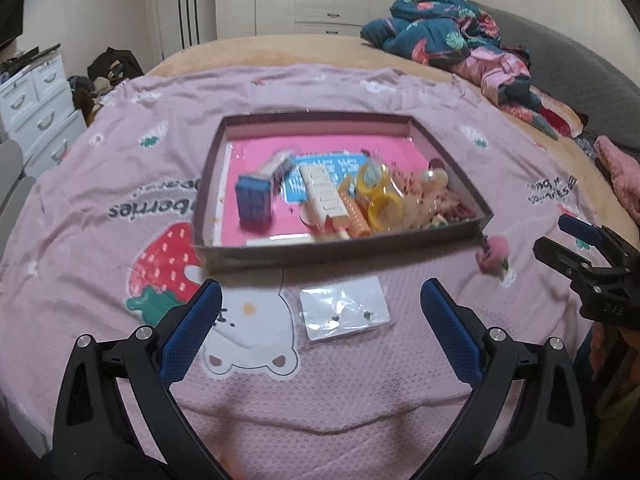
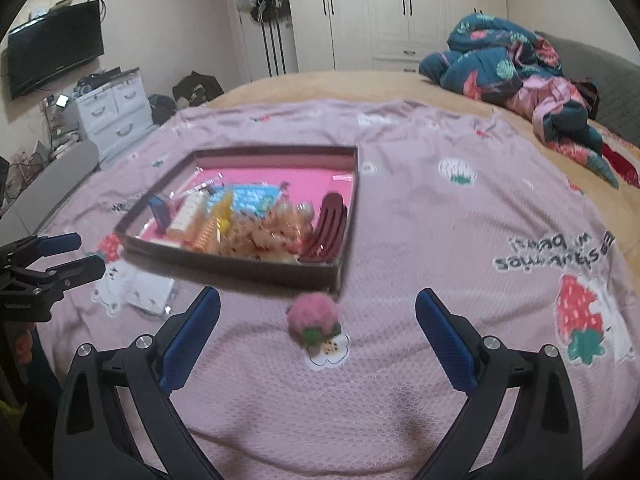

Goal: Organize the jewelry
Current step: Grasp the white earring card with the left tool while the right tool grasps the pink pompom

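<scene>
We look along our left gripper (image 1: 320,332), its blue-padded jaws spread wide above a pink strawberry-print blanket (image 1: 420,400) on the bed. Between the jaws lies a small white earring card (image 1: 344,314) in a clear sleeve. Beyond it sits a shallow dark tray (image 1: 320,256) with a pink floor, holding a blue comb-like piece (image 1: 254,202), a white clip (image 1: 324,196), yellow rings (image 1: 380,196) and a pale, blurred heap, perhaps beads. A pink fuzzy pom-pom (image 1: 493,256) lies just off the tray's near right corner. Our right gripper (image 1: 560,246) reaches in from the right, jaws apart.
</scene>
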`<state>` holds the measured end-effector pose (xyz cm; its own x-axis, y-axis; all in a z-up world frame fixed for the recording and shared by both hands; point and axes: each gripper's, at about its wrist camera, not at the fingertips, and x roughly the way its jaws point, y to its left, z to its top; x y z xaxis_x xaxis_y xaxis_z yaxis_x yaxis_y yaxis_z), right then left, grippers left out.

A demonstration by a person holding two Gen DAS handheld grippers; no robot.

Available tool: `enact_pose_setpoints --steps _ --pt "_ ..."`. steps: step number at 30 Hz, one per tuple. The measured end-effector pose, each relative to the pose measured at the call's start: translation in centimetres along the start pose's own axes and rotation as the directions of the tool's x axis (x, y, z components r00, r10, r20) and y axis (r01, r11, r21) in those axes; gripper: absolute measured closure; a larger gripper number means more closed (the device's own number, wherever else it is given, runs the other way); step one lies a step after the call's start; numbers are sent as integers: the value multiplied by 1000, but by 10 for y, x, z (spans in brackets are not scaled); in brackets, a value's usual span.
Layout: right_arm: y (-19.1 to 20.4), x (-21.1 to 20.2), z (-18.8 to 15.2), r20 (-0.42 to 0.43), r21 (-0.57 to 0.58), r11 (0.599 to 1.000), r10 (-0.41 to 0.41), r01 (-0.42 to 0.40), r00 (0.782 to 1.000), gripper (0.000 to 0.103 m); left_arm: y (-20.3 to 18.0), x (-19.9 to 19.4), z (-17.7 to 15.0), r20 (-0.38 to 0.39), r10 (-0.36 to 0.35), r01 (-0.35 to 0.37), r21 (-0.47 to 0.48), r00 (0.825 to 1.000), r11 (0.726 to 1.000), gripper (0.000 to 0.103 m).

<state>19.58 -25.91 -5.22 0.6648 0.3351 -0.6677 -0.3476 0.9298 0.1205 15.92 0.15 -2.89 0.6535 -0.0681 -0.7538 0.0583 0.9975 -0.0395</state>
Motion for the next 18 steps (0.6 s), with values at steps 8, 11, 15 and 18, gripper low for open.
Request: enact_pose_setpoints --steps 8,11,15,18 --pt "-6 44 -7 -103 6 1000 -8 9 995 15 -5 31 -13 -67 -18 19 3 998 1000 10" --pt "-5 63 -7 -163 14 999 37 -35 986 42 -2 39 -15 -81 -13 12 -18 997 1000 10" --pt "-2 72 -13 -200 34 995 98 -93 975 64 3 48 -19 -103 -15 9 -53 995 999 10" --pt "3 63 -13 -182 29 989 146 -143 972 64 5 54 -18 -118 -17 9 -70 993 998 16"
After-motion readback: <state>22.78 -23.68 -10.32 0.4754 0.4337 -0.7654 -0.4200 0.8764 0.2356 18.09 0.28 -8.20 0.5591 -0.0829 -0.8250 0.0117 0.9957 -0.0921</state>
